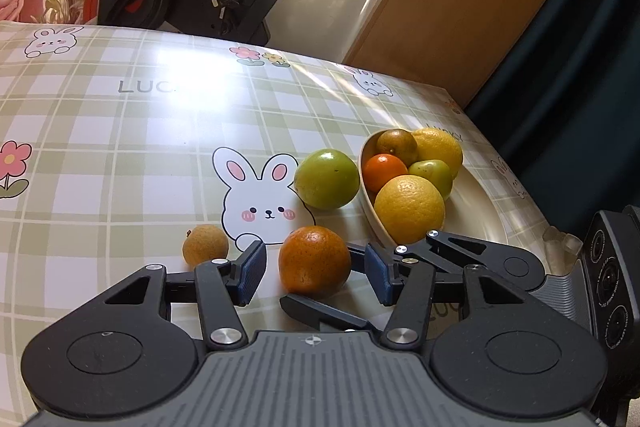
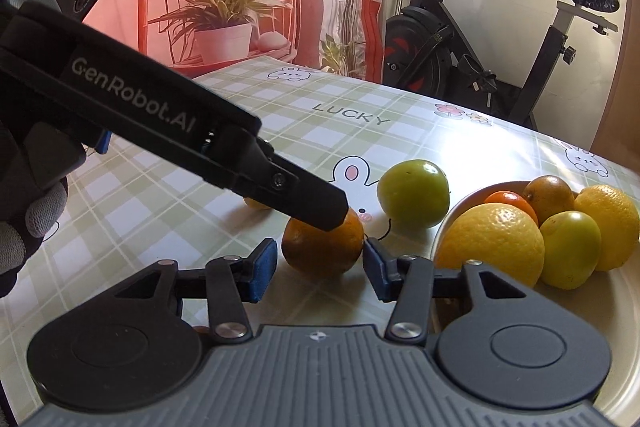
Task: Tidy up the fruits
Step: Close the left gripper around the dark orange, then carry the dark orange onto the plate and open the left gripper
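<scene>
Left claw (image 1: 316,273) sitting wide apart, the round dull-orange tangerine (image 1: 314,259) resting between its blue pads (image 1: 252,273) on the green-checked bunny-print table (image 1: 120,147), neither pad touching. Right claw (image 2: 320,269) likewise standing apart around the same fruit, right pad just beside the peel. Ahead and right of the left claw: cream heart-shaped bowl (image 1: 370,215) holding mixed citrus. Round green fruit (image 1: 326,179) lying just ahead; small brownish-yellow fruit (image 1: 205,244) left of it
</scene>
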A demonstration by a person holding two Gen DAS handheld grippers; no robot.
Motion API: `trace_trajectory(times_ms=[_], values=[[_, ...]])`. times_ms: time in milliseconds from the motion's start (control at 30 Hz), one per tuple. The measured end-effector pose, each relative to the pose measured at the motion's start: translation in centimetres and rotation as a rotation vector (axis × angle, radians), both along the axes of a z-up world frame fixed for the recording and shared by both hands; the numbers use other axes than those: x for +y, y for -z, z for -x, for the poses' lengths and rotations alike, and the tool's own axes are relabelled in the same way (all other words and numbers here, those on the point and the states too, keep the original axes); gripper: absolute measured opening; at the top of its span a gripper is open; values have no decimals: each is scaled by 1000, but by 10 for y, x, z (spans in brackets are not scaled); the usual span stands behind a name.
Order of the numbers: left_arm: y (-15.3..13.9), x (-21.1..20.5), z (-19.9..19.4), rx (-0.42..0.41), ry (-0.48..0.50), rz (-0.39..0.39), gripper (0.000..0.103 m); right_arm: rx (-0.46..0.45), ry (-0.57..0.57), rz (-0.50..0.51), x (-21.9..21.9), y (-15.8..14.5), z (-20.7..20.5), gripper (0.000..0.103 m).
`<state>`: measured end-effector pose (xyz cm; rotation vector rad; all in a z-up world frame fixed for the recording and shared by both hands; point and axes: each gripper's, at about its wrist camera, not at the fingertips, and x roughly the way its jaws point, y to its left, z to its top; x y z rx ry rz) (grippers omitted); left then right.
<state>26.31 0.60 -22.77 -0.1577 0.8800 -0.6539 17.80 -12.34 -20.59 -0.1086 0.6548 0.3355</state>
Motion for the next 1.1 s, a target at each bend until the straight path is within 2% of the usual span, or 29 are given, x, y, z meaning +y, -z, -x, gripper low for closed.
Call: trace_trajectory(times_ms=[167, 200, 233, 467, 600, 1100], values=[[4, -3, -2, 12, -7, 6, 55, 1, -1, -14, -2, -1, 0, 47], [3, -2, -2, 9, -9, 8, 53, 0, 0, -15, -2, -1, 1, 47], [3, -4, -1, 5, -14, 7, 44, -1, 0, -16, -2, -1, 1, 47], [0, -9, 5, -15, 0, -25, 44, -3, -1, -32, -4, -1, 3, 47], [-7, -16, 11, -44, 8, -50, 44, -36, 7, -55, -8, -4, 9, 46], [-54, -65, 32, -169, 49, -131, 43, -164, 72, -169, -39, -30, 34, 45]])
